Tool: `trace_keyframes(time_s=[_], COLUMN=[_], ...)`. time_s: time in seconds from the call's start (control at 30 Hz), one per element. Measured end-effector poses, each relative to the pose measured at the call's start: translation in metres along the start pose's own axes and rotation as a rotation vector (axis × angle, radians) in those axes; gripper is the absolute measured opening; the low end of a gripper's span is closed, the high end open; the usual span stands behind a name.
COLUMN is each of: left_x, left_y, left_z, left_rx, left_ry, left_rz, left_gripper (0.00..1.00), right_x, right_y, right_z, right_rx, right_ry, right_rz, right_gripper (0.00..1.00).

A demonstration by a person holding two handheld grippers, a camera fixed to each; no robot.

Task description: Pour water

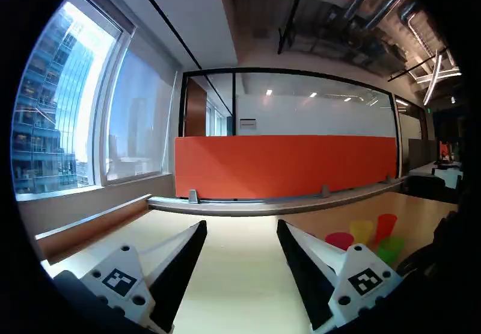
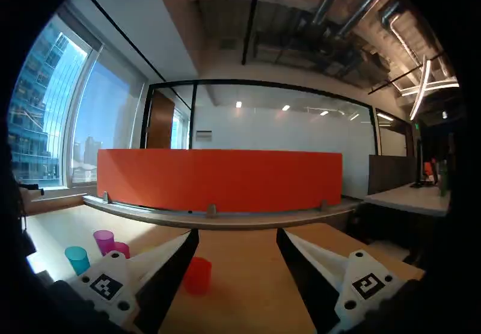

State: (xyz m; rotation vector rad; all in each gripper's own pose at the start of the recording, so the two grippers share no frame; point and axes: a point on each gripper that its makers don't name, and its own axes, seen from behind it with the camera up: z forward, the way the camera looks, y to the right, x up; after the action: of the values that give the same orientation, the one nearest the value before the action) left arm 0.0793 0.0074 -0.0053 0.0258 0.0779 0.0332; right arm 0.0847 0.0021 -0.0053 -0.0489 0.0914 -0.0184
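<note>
Claw state, left gripper view: the left claw [image 1: 241, 224] is open. Its fingers are spread wide with nothing between them, above the pale bench [image 1: 240, 286]. Four cups stand grouped near the bench's right edge: a pink-red cup [image 1: 340, 239], a yellow cup [image 1: 362, 230], an orange cup [image 1: 385, 225] and a green cup [image 1: 391, 248]. The green cup is partly hidden behind the claw's right finger. An orange partition [image 1: 282, 165] runs along the far edge.

Right gripper view: the right claw [image 2: 237, 233] is also open and empty. A red cup [image 2: 197, 275] stands on the bench, partly covered by the claw's left finger. A teal cup [image 2: 77, 259], a purple cup [image 2: 103, 241] and a magenta cup [image 2: 122, 249] stand toward the left edge. Their contents cannot be judged, as the cups appear too small.
</note>
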Motion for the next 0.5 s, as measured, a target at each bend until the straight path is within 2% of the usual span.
trace_keyframes(time_s=[0.2,0.5], left_x=[-0.009,-0.036], left_y=[0.001,-0.002], left_z=[-0.002,-0.006], left_rx=[0.009,0.009], left_ry=[0.005,-0.018], left_rz=[-0.015,-0.021], left_gripper=[0.86,0.86], right_x=[0.007,0.006], right_y=[0.003,0.004], right_z=[-0.003,-0.008], right_rx=[-0.003,-0.005], right_ry=[0.005,-0.001], right_rz=[0.015,0.014], right_gripper=[1.00,1.00])
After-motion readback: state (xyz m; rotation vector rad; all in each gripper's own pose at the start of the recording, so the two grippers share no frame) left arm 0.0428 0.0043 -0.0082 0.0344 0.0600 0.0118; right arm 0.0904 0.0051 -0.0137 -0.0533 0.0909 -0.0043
